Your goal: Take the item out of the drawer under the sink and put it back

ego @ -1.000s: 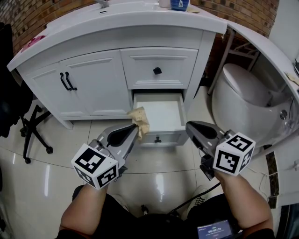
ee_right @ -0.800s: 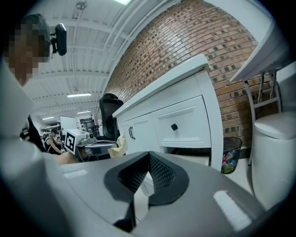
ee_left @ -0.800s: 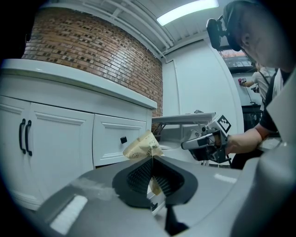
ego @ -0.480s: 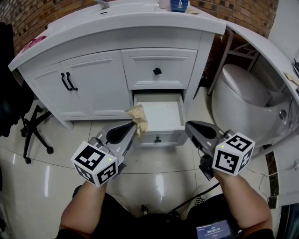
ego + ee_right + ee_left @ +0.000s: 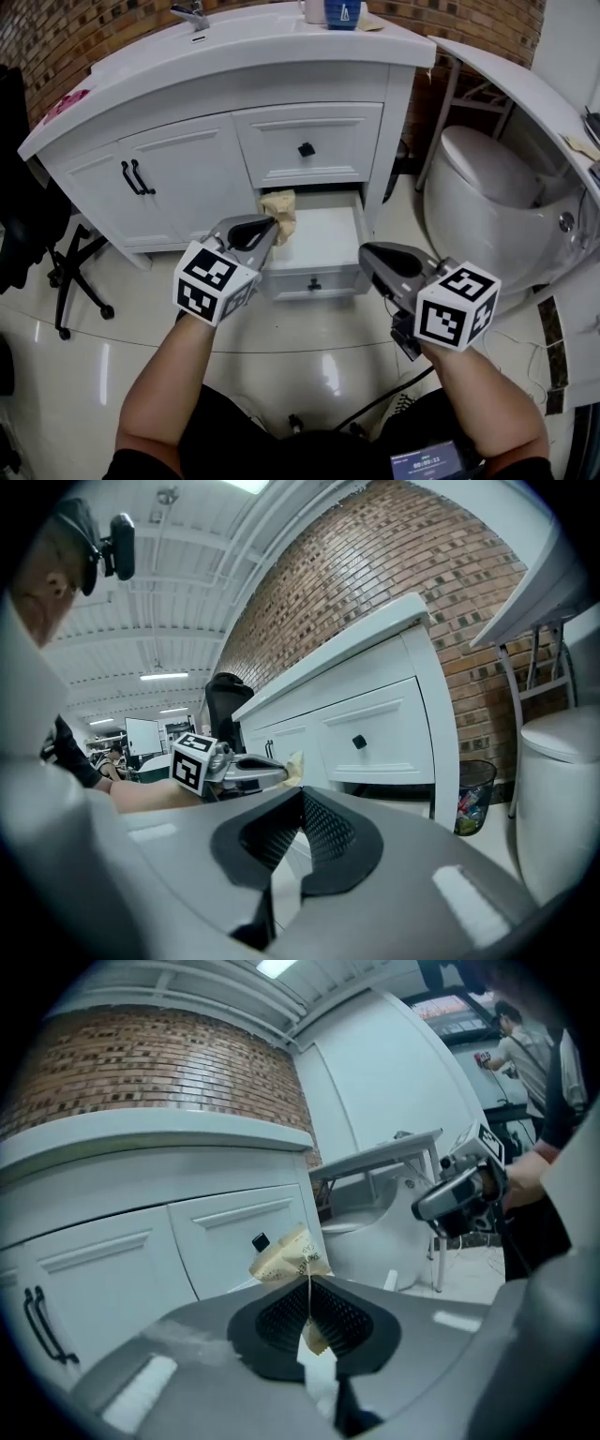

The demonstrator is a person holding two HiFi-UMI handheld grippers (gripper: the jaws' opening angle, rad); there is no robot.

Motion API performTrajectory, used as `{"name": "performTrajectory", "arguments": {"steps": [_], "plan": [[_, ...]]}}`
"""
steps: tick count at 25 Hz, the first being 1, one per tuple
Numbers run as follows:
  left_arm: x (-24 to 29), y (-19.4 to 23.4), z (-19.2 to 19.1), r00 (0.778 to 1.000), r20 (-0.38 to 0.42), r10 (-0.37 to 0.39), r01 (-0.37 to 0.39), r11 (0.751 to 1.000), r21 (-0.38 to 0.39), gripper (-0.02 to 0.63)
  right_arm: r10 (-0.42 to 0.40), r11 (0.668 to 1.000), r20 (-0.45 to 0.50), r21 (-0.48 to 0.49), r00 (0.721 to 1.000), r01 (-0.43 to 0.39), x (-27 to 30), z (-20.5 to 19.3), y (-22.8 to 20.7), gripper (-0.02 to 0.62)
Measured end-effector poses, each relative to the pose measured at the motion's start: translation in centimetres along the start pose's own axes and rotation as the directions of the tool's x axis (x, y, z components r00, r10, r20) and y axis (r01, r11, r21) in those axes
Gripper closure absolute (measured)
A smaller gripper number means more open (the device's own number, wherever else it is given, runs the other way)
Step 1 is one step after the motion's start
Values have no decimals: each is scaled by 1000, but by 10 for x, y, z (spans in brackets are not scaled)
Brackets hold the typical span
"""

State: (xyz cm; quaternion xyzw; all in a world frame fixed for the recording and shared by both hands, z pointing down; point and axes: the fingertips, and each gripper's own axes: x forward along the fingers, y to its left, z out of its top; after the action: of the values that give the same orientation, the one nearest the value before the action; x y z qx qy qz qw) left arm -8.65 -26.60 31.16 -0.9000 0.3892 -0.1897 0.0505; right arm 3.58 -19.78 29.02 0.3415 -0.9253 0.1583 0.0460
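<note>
A small tan paper packet (image 5: 279, 212) is pinched in my left gripper (image 5: 269, 225), which is shut on it above the left side of the open lower drawer (image 5: 317, 246) of the white sink cabinet (image 5: 187, 159). In the left gripper view the packet (image 5: 289, 1258) sticks out beyond the closed jaws, in front of the upper drawer's black knob (image 5: 260, 1241). My right gripper (image 5: 368, 255) hovers by the drawer's right front corner, shut and holding nothing. The right gripper view shows the left gripper (image 5: 277, 772) with the packet (image 5: 295, 766) at its tip.
The upper drawer with its black knob (image 5: 307, 149) is closed. A white toilet (image 5: 492, 192) stands to the right, a black office chair (image 5: 37, 234) to the left. A bin (image 5: 470, 808) sits between cabinet and toilet. Glossy floor tiles (image 5: 309, 347) lie in front.
My left gripper has carried the packet forward and up, from the drawer's front left corner to over the drawer's back left part. The right gripper has barely shifted.
</note>
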Motion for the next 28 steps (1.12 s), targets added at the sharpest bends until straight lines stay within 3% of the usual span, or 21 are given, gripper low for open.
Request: {"name": "performTrajectory", "arguments": {"steps": [5, 11, 19, 23, 28], "plan": [[58, 4, -26, 981, -179, -75, 100, 986, 132, 594, -5, 1000, 10, 5, 1000, 5, -2, 3, -5, 592], [119, 13, -66, 914, -395, -94, 189, 959, 209, 592, -16, 1000, 8, 13, 1000, 16, -1, 2, -14, 592], [168, -10, -105, 836, -523, -168, 336, 909, 245, 591, -6, 1000, 34, 29, 999, 5, -10, 12, -19, 592], [180, -15, -132, 795, -581, -171, 360, 905, 227, 588, 6, 999, 18, 40, 1000, -7, -8, 7, -20, 592], [187, -14, -147, 785, -598, -161, 354, 909, 220, 575, 26, 999, 7, 42, 1000, -26, -7, 5, -16, 592]]}}
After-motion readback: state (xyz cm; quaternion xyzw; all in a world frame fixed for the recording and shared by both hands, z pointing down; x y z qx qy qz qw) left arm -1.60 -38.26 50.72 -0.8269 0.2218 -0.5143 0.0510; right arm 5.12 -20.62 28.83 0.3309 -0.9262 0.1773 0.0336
